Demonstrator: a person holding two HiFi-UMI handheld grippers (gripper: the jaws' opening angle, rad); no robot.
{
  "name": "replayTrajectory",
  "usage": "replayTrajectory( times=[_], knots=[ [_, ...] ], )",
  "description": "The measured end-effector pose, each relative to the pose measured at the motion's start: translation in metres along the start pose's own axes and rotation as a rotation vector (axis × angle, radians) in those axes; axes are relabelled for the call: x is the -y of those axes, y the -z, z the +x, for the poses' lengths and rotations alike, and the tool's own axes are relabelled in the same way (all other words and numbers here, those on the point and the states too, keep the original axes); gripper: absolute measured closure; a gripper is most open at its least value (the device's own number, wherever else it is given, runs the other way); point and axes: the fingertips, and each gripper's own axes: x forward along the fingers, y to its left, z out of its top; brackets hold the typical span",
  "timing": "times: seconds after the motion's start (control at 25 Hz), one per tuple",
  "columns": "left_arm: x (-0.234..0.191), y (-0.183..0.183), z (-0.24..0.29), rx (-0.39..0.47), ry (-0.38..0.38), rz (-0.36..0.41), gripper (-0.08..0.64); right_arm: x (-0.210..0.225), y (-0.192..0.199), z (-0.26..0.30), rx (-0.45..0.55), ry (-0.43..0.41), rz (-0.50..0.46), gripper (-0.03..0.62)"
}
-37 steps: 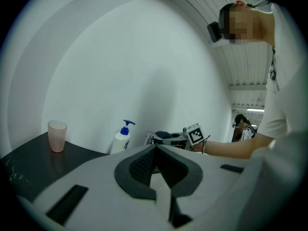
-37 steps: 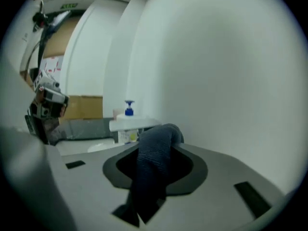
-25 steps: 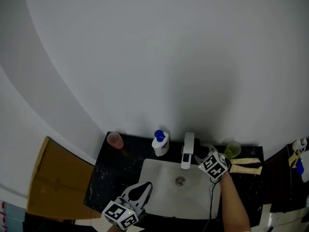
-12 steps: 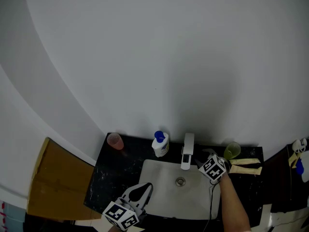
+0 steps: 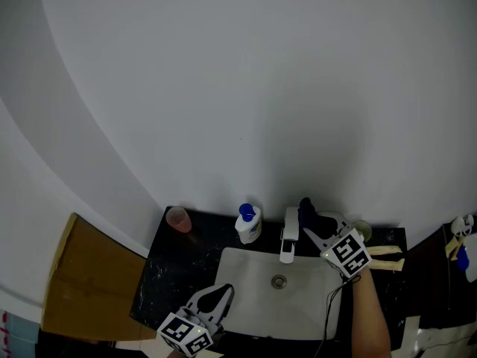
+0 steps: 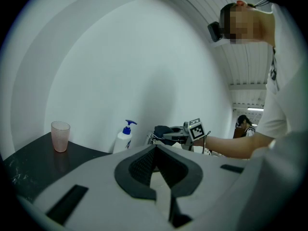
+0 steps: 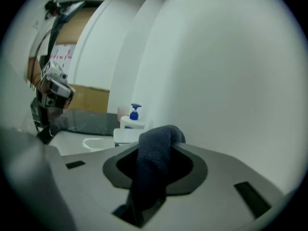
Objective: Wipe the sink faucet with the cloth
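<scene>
The right gripper (image 5: 311, 226) has its jaws closed on a dark blue folded cloth (image 7: 153, 160). The cloth fills the gap between them, and a rounded end stands out past the tips. In the head view this gripper is right of centre in the lower part of the frame and points to the upper left.

The white rectangular sink faucet (image 5: 289, 233) lies just to the left of the cloth. Its long axis runs from the back wall down toward the white basin (image 5: 246, 304). The cloth is beside the rear part of the faucet, near its base. I cannot tell whether they touch.

In the right gripper view the faucet shows as a white block to the left of the cloth, a little beyond the jaw tips. My judgement is that the coming wipe needs a short move to the left and then a stroke along the spout – the right gripper is clearly the nearer one.

The left gripper (image 5: 212, 300) is at the lower edge of the head view, by the front left of the basin, well apart from the faucet. Its jaw tips meet and nothing is between them.

For the containers:
- The basin shows only its drain (image 5: 279, 280).
- A translucent pink cup (image 6: 60, 135) stands on the black stone counter (image 5: 182, 263) and seems to hold nothing (a judgement only).
- A white pump bottle with a blue head (image 5: 248, 223) stands between the cup and the faucet.
</scene>
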Motion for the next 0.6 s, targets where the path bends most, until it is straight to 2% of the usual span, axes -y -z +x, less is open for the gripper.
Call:
replayTrajectory(
  times=[0.08, 0.16, 0.24, 0.28, 0.4, 0.52, 0.6],
  knots=[
    [0.001, -0.003, 0.0, 0.0, -0.003, 0.002, 0.56, -0.003, 0.026, 0.005, -0.095, 0.008, -0.014, 0.471],
    [0.002, -0.003, 0.0, -0.001, 0.001, 0.004, 0.56, -0.011, 0.073, 0.018, -0.253, 0.003, -0.038, 0.471],
    [0.003, 0.0, 0.001, -0.002, 0.008, 0.004, 0.56, -0.027, 0.111, 0.033, -0.374, -0.032, -0.058, 0.471],
    [0.003, 0.002, 0.001, -0.002, 0.014, 0.004, 0.56, -0.035, 0.122, 0.041, -0.403, -0.058, -0.054, 0.471],
    [0.004, 0.002, 0.002, -0.011, 0.012, 0.002, 0.56, -0.05, 0.124, 0.059, -0.365, -0.11, 0.004, 0.471],
    [0.003, 0.003, 0.001, -0.005, 0.015, -0.001, 0.56, -0.04, 0.096, 0.05, -0.234, -0.086, 0.045, 0.471],
    [0.001, 0.004, 0.0, -0.002, 0.016, 0.001, 0.56, -0.025, 0.065, 0.032, -0.136, -0.053, 0.032, 0.471]
  ],
)
